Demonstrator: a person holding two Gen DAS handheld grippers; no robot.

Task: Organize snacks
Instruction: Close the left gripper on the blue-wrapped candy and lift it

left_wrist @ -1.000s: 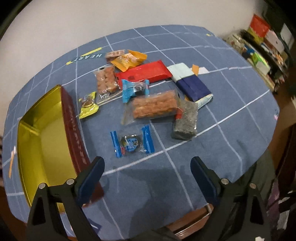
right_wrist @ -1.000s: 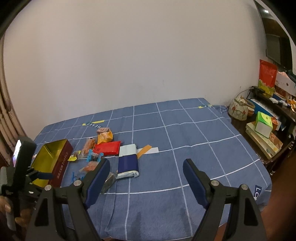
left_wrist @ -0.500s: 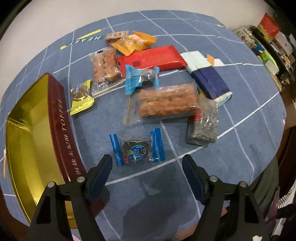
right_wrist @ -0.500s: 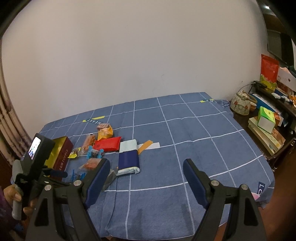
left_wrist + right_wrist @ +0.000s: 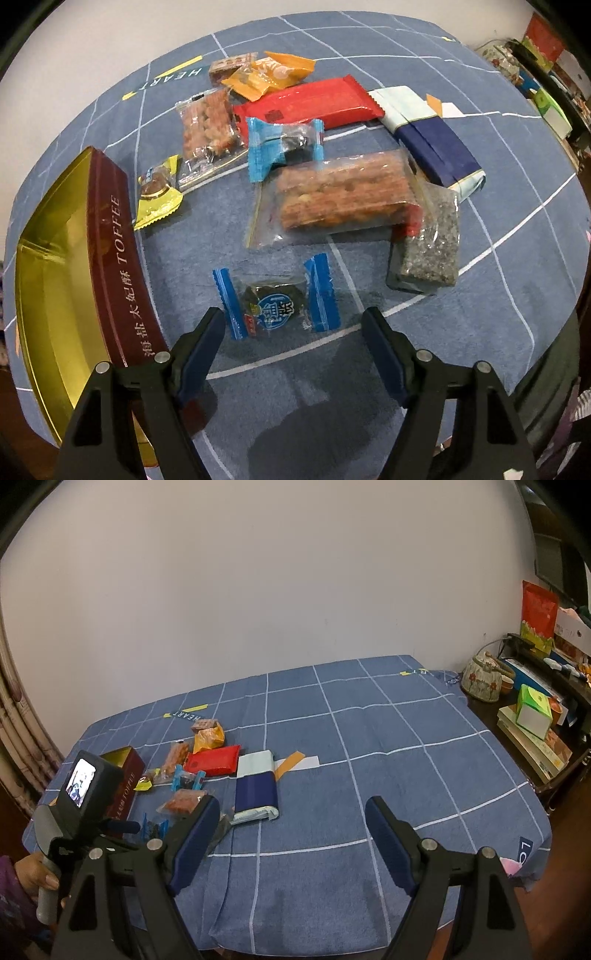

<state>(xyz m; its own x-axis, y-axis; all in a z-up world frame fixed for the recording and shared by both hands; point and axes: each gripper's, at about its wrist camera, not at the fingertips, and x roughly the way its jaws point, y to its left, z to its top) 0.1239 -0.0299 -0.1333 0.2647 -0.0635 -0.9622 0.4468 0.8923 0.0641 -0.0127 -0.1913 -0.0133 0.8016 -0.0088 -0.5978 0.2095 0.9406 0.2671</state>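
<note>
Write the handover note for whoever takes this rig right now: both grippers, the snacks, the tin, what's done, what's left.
Left gripper: open, jaws have just been closing, holding nothing, poised over the blue-ended candy, which lies on the cloth between the fingers and untouched.
Right gripper: open, empty, hanging above bare tablecloth.
Toffee tin: open at the table's left edge, with no snack visible inside.
Snacks: all loose beside the tin, including the red bar, peanut brittle bag, yellow candy and navy pack.
Done: nothing sorted yet.
Left: probably grip the blue-ended candy, then move it and the rest into the tin.
</note>
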